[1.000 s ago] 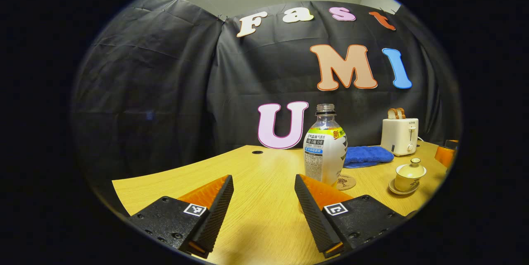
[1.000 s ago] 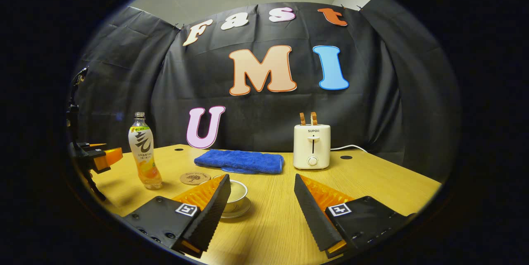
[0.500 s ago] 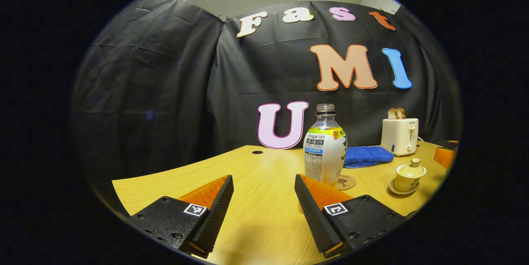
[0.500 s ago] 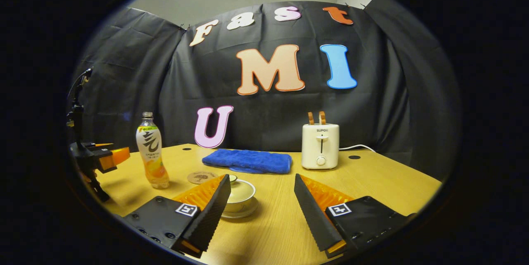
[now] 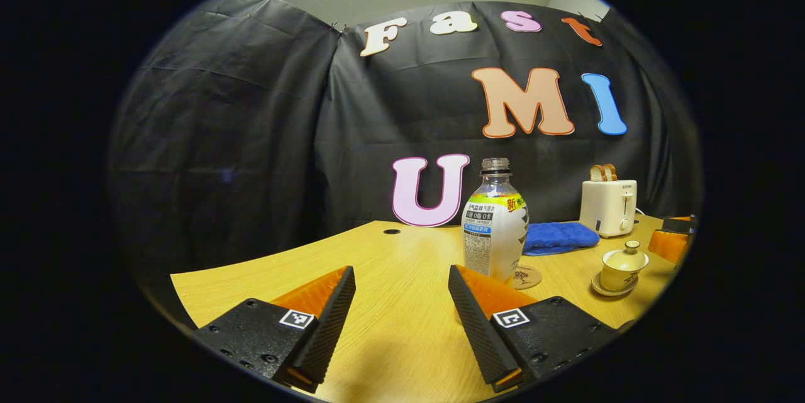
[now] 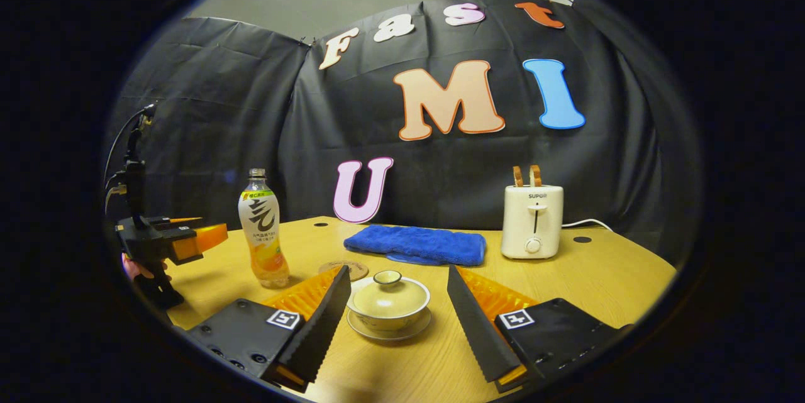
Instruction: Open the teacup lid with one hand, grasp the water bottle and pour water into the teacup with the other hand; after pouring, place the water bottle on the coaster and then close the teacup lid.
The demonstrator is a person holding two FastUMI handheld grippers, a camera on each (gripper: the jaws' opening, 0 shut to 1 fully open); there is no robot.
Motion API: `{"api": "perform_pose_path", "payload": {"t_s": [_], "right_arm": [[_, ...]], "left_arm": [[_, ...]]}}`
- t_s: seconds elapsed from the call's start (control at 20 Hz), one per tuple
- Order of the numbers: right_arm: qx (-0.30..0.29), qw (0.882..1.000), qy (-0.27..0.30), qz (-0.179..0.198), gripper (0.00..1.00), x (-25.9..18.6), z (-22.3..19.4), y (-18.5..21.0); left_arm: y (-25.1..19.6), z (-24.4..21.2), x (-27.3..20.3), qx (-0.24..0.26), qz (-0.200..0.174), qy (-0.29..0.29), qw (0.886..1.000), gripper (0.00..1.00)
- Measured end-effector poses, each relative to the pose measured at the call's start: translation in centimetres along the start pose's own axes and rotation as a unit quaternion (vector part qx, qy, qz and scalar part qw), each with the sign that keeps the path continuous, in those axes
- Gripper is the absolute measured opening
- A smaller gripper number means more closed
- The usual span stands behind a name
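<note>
The lidded cream teacup (image 6: 388, 302) rests on its saucer just ahead of my right gripper (image 6: 397, 283), which is open, its fingers standing either side of the cup without touching. The uncapped bottle (image 6: 264, 236) stands upright to the left, with the round coaster (image 6: 343, 268) between it and the cup. In the left gripper view, the bottle (image 5: 495, 222) stands slightly right of my open, empty left gripper (image 5: 402, 280). The coaster (image 5: 526, 276) lies behind the bottle, the teacup (image 5: 624, 266) far right. The left gripper (image 6: 188, 238) also shows at the left in the right gripper view.
A blue folded towel (image 6: 417, 244) and a white toaster (image 6: 531, 220) with toast stand at the back of the wooden table (image 6: 616, 277). A hand (image 6: 135, 268) holds the left gripper's handle. Black cloth walls close off the back.
My right gripper has swung left toward the teacup, which now lies centred between its fingers. The left gripper and the bottle have stayed in place.
</note>
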State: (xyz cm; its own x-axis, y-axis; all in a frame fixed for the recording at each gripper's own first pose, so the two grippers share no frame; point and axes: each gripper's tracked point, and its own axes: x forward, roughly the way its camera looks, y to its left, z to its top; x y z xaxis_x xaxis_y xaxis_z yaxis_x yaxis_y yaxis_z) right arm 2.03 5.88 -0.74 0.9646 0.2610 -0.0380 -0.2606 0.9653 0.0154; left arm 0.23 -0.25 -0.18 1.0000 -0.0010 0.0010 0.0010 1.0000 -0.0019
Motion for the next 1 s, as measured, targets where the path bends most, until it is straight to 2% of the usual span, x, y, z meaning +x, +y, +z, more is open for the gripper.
{"api": "perform_pose_path", "payload": {"t_s": [0.1,0.2,0.25,0.45,0.65,0.85,0.9,1.0], "right_arm": [[0.000,1.000,0.012,0.011,0.95,0.9,-0.3,0.6],[0.000,1.000,0.015,0.013,0.98,1.4,-0.4,0.8],[-0.001,1.000,0.018,0.012,0.95,1.6,-0.4,0.8],[-0.002,0.999,0.040,0.006,0.98,3.3,-1.2,0.9],[-0.003,0.998,0.057,-0.004,0.95,4.4,-1.6,1.1],[-0.006,0.997,0.073,-0.014,1.00,5.5,-2.3,1.1],[-0.005,0.997,0.079,-0.017,0.96,5.7,-2.5,1.0],[-0.004,0.997,0.080,-0.020,0.95,5.9,-2.5,1.0]], "left_arm": [[0.0,0.0,-0.1,0.000,-0.001,0.000,1.000,0.87],[-0.1,0.0,0.0,-0.001,-0.002,0.000,1.000,0.87],[-0.1,0.0,0.0,-0.001,-0.002,0.000,1.000,0.88],[-0.1,0.0,0.0,-0.001,-0.003,0.000,1.000,0.93],[-0.1,0.0,-0.1,-0.001,-0.003,0.000,1.000,0.93],[-0.2,0.0,0.0,-0.002,-0.003,0.001,1.000,0.93],[-0.2,0.0,0.0,-0.002,-0.004,0.001,1.000,0.93],[-0.3,-0.1,0.0,-0.002,-0.004,0.001,1.000,0.93]]}}
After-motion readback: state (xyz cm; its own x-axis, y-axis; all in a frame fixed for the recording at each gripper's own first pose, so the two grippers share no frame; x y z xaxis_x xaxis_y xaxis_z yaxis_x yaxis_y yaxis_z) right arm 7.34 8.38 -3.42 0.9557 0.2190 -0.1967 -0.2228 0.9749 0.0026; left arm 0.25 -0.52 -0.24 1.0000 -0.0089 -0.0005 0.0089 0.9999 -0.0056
